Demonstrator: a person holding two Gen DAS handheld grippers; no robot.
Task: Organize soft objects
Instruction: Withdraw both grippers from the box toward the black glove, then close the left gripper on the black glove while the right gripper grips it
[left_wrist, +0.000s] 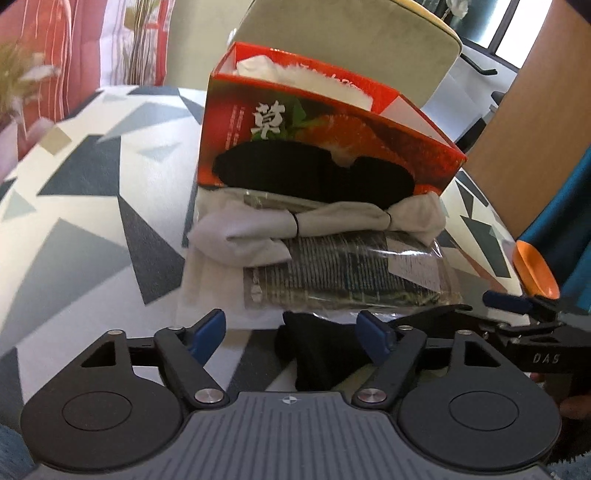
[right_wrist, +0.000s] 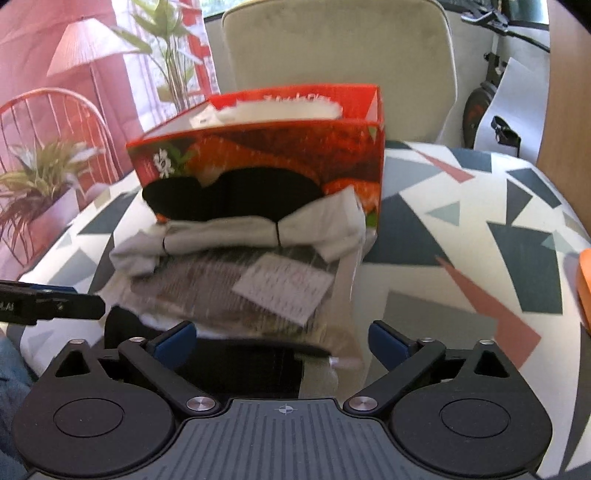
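Black cloth (left_wrist: 325, 350) between spread left fingers (left_wrist: 212, 328), right fingers (right_wrist: 173, 341) gaping — red box (left_wrist: 325, 147) behind, tablecloth (left_wrist: 92, 221) bare leftward

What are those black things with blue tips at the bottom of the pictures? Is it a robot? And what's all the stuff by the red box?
It isn't a robot. A person holds a grabbing tool in each hand, and each tool has a camera looking out along its two fingers. One picture comes from the left gripper, the other from the right gripper. The blue tips are the finger pads.

On the patterned table stands a red box with something white and fluffy inside. In front of it lie a grey cloth tied with black bands, a clear plastic packet and a black cloth.

Both tools are open and hold nothing. The black cloth lies between the left one's fingers, but they are not squeezing it.
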